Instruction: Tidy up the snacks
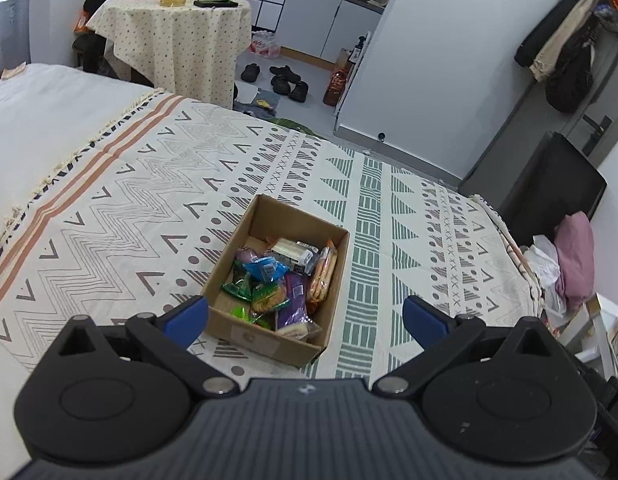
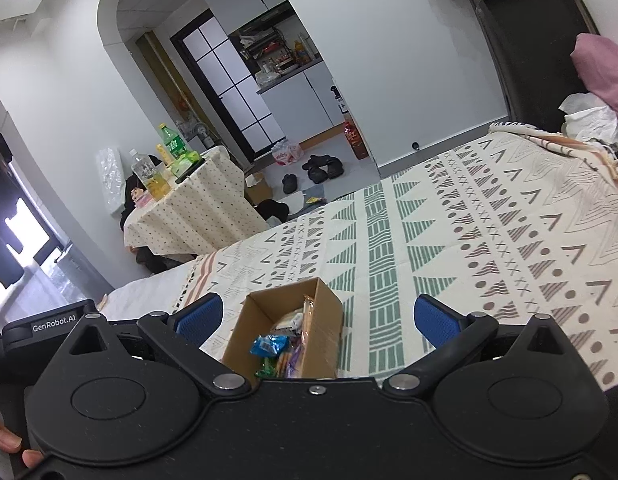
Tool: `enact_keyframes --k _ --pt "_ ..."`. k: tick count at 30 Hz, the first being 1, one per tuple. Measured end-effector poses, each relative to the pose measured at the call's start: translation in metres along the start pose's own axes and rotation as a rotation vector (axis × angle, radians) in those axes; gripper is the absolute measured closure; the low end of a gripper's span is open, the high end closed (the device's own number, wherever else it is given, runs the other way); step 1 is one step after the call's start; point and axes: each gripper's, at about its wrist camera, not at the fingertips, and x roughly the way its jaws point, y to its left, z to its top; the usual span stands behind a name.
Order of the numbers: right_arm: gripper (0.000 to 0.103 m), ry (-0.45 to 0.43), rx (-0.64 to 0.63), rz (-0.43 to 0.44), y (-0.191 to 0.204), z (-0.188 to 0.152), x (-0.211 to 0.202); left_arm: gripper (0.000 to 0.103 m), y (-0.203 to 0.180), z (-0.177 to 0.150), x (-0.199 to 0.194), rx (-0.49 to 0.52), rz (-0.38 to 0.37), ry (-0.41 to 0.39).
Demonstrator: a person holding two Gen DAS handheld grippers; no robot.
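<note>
An open cardboard box (image 1: 265, 216) stands on the patterned bedspread (image 1: 109, 208) and holds several wrapped snacks: a blue packet (image 1: 265, 270), green packets (image 1: 265, 296), a purple packet (image 1: 293, 304), an orange biscuit sleeve (image 1: 323, 276) and a white bar (image 1: 291, 250). My left gripper (image 1: 305, 316) is open and empty, hovering above the box's near edge. The box also shows in the right wrist view (image 2: 325, 320), low in the centre, with the blue packet (image 2: 269, 346) visible inside. My right gripper (image 2: 317, 320) is open and empty, just above and behind the box.
A small round table (image 1: 177, 36) with bottles stands beyond the bed on the left. Shoes (image 1: 285, 78) lie on the floor. A black chair (image 1: 549, 184) and a pile of clothes (image 1: 569, 264) sit at the bed's right edge.
</note>
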Motion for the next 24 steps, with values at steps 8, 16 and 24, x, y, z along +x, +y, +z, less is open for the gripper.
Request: enact_keyframes --k 8,16,24 --pt "0.000 0.008 -0.041 -0.037 0.007 -0.017 -0.022 0.000 0.008 -0.019 -0.017 0.057 0.016 -0.016" --pt "0.000 0.019 -0.073 -0.069 0.016 -0.031 -0.038 0.000 0.011 -0.034 -0.044 0.145 0.027 -0.067" --pt "0.000 0.031 -0.101 -0.102 0.027 -0.042 -0.051 0.000 0.010 -0.042 -0.051 0.235 0.027 -0.078"
